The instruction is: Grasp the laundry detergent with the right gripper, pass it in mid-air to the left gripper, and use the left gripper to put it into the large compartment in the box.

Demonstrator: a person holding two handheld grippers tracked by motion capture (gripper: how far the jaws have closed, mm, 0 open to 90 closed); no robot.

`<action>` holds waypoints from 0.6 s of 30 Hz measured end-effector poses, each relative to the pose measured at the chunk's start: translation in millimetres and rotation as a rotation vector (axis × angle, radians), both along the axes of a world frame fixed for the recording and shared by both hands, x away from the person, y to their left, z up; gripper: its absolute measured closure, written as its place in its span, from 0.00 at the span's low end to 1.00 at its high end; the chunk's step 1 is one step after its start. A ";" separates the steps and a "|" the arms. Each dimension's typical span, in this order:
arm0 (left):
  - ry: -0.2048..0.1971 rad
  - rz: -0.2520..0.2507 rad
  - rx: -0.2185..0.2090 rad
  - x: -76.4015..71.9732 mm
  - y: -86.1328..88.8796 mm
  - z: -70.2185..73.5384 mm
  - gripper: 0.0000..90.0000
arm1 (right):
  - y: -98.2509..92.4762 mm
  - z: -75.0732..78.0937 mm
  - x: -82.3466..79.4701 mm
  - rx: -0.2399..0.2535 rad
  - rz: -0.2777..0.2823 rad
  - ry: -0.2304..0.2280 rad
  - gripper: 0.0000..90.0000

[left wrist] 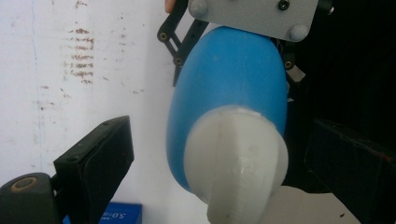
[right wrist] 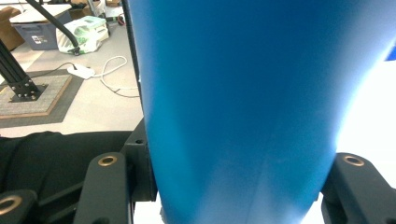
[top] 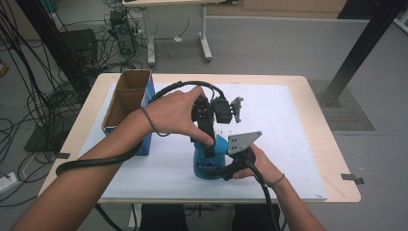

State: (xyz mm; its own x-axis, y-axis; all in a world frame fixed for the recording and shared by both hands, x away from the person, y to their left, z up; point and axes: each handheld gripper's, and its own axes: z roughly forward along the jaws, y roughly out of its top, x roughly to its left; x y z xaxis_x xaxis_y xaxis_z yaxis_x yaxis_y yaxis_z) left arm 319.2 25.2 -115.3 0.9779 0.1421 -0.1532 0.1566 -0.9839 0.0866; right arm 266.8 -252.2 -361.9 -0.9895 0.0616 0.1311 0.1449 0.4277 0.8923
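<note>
Blue plastic, the bottle [top: 210, 161] stands upright near the front middle of the worktop [top: 312, 144], on a white sheet [top: 279, 125]. The right hand-held gripper [top: 225, 169] is clenched on its body from the right. The left hand-held gripper [top: 208, 144] points down over its white cap [left wrist: 236, 158], jaws spread either side and not touching. To the left, just beside the left forearm, stands an open cardboard box [top: 126, 98]. Cables trail from both tools across the near edge.
</note>
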 end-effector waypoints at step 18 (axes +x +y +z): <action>-0.001 -0.013 0.011 -1.9 -3.3 -3.1 0.12 | 1.5 5.0 1.7 -0.006 0.009 -0.006 0.45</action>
State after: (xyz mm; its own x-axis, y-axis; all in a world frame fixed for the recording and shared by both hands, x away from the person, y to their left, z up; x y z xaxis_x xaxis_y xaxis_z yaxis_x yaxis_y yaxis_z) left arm 317.2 21.9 -118.4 0.9798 0.1315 -0.1508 0.1441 -0.9867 0.0756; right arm 268.6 -250.7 -356.9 -0.9908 0.0533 0.1246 0.1354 0.4345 0.8905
